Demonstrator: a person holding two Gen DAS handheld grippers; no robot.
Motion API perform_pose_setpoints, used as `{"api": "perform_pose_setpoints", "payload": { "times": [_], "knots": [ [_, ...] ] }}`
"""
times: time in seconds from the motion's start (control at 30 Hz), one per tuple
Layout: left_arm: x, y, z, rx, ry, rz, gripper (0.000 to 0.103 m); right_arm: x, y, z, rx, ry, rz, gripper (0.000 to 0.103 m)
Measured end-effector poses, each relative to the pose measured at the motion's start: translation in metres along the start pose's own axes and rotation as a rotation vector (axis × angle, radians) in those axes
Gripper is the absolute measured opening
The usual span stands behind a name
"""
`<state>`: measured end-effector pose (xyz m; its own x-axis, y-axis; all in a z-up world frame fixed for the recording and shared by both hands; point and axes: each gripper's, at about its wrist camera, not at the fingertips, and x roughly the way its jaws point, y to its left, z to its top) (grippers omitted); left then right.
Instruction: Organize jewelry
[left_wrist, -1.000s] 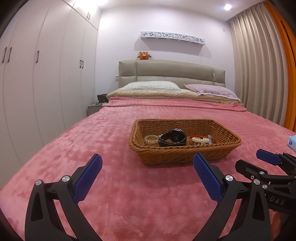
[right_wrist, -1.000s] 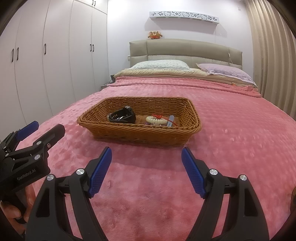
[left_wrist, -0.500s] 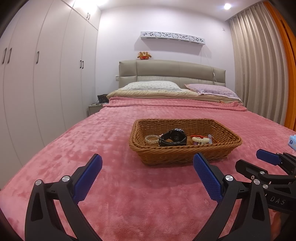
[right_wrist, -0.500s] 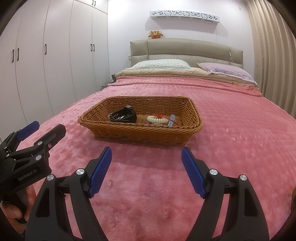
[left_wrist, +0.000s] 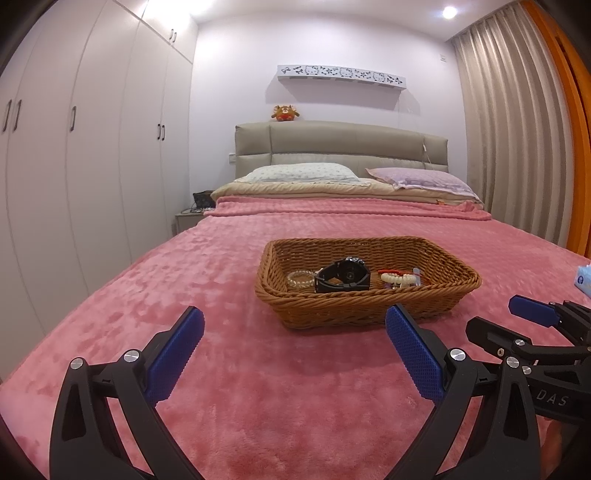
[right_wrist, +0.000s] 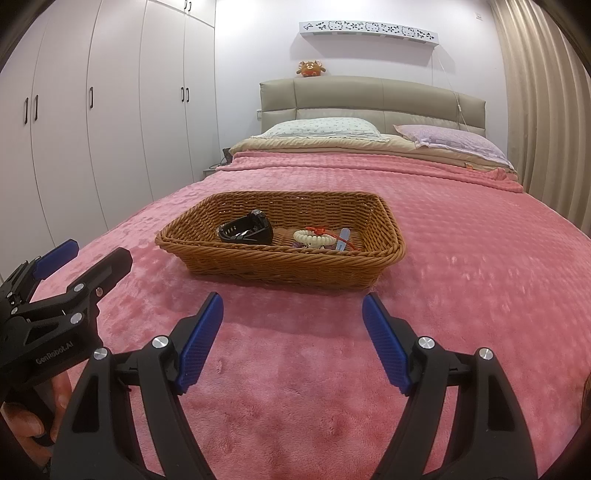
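Observation:
A brown wicker basket (left_wrist: 354, 314) (right_wrist: 288, 267) sits on the pink bed blanket. In it lie a black watch (left_wrist: 343, 276) (right_wrist: 245, 232), a clear bead bracelet (left_wrist: 300, 277), a white bead bracelet with red cord (left_wrist: 400, 277) (right_wrist: 314, 238) and a small pale blue stick (right_wrist: 344, 234). My left gripper (left_wrist: 295, 328) is open and empty, hovering in front of the basket. My right gripper (right_wrist: 293, 317) is open and empty, also short of the basket. Each gripper shows at the edge of the other's view.
The pink blanket (right_wrist: 461, 258) covers the whole bed. Two pillows (left_wrist: 303, 172) lie at the headboard. White wardrobes (left_wrist: 92, 166) stand along the left. Curtains (left_wrist: 517, 147) hang on the right. A blue-white packet (left_wrist: 583, 280) lies at the right edge.
Both grippers have shifted only slightly; the basket sits a touch higher in the right wrist view. Both stay open and empty.

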<state>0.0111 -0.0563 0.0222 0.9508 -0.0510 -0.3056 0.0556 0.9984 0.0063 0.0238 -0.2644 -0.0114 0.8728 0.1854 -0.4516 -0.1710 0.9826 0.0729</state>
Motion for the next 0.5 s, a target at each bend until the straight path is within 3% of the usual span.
{"api": "perform_pose_setpoints", "payload": {
  "times": [0.33, 0.5],
  "knots": [
    [-0.0027, -0.0005, -0.0012, 0.001, -0.031, -0.014, 0.096, -0.0002, -0.0003, 0.0000, 0.000, 0.001, 0.001, 0.074],
    [-0.0006, 0.0067, -0.0006, -0.035, -0.009, -0.010, 0.096, 0.0000, -0.0001, 0.0002, -0.002, 0.001, 0.000, 0.074]
  ]
}}
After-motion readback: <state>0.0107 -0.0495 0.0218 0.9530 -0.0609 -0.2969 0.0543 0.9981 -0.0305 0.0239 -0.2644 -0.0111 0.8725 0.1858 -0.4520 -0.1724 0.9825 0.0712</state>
